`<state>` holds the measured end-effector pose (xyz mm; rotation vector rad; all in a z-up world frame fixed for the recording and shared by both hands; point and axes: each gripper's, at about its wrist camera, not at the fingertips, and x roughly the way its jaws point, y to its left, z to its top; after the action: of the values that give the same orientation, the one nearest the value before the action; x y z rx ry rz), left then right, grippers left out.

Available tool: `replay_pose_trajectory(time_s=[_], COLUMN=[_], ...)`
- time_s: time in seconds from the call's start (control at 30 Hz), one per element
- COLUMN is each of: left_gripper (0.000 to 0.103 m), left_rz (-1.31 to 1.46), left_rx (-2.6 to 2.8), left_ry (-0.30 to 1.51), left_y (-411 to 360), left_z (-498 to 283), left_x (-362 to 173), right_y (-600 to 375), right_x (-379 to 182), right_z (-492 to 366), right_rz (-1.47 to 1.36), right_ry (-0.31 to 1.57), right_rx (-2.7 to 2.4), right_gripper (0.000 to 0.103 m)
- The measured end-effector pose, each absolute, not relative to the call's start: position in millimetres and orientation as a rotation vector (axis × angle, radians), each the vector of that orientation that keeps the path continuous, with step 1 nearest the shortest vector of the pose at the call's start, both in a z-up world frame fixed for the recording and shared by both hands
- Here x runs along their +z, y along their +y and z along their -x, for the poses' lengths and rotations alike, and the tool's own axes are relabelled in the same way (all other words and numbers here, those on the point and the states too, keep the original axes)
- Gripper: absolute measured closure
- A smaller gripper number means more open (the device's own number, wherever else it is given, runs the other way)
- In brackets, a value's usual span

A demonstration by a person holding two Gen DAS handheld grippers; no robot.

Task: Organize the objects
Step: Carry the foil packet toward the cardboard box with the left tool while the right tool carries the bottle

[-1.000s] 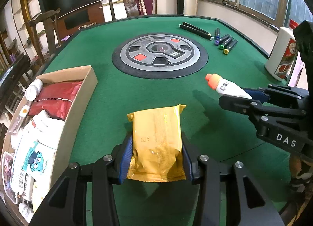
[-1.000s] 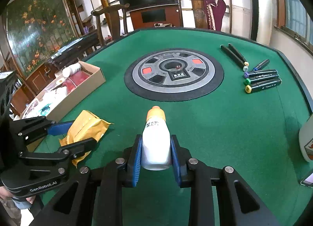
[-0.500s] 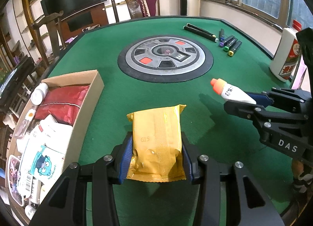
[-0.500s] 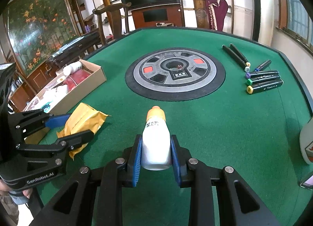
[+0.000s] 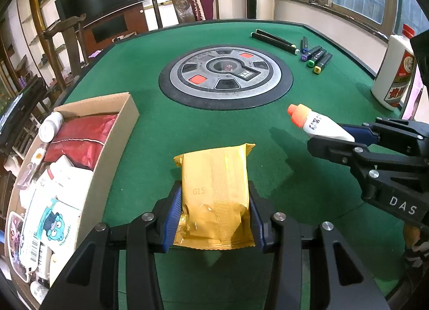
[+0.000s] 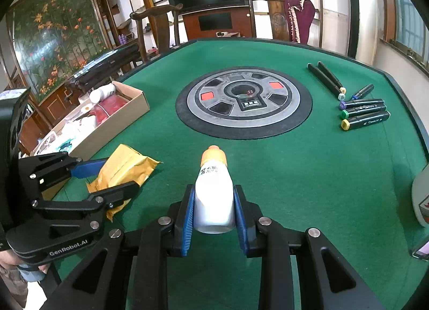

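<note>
Far left you've got the cardboard box [image 5: 107, 149] already pretty stuffed: a red packet [image 5: 77, 138], a white capped bottle [image 5: 49, 127], and a white pack with a blue cartoon face [image 5: 55, 225] whose small print is too tiny to read. Just right of it, your left claw [image 5: 214, 210] is clamped on the yellow snack pouch [image 5: 215, 194], blue pads squeezing both sides, with "G15" stamped on the wrapper; it looks held just above the green table [image 5: 161, 133], close to the box wall. Further right, your right claw [image 6: 213, 213] has a firm pinch on the white bottle with the orange cap [image 6: 213, 192], which sits over the felt in front of the round center console [image 5: 225, 74]; its black label print isn't legible to me. You can read "DAS" on the right claw body and "GenRobot.AI" on the left one. I'd guess you're mid-carry with both items, so next move is swinging the pouch left over the box rim and finding a gap before letting go, bottle after. The markers [image 6: 362, 114] and the big white bottle with the red label [image 5: 394, 74] at far right are still waiting.
</note>
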<state>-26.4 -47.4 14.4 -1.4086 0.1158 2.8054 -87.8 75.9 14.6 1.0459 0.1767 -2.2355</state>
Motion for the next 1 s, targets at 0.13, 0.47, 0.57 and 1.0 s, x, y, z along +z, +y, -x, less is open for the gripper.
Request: replay_pose_trajectory(time_s=[0.13,0.47,0.57,1.0], left_gripper=[0.06,0.06,0.06,0.059], left_rz=[1.408,1.398,1.398,1.353], left_rx=[2.806,2.818,2.832,2.867], left_ry=[0.103,0.073,0.067,0.042], left_y=[-47.9,-54.8,-60.2,-65.3], left_z=[25.3,16.6,13.4,12.0], left_x=[13.0,16.2,18.6,30.9], right_y=[73.7,55.6,50.2,48.0], right_x=[14.4,25.5,26.0,25.6], right_z=[87.7,80.1,75.0,74.6], right_rz=[-1.055,-1.035,-1.021,-1.021], right_ry=[0.15,0.04,0.067,0.07], right_rx=[-2.226,-2.182,-2.186,-2.18], right_gripper=[0.074,0.074,0.074,0.074])
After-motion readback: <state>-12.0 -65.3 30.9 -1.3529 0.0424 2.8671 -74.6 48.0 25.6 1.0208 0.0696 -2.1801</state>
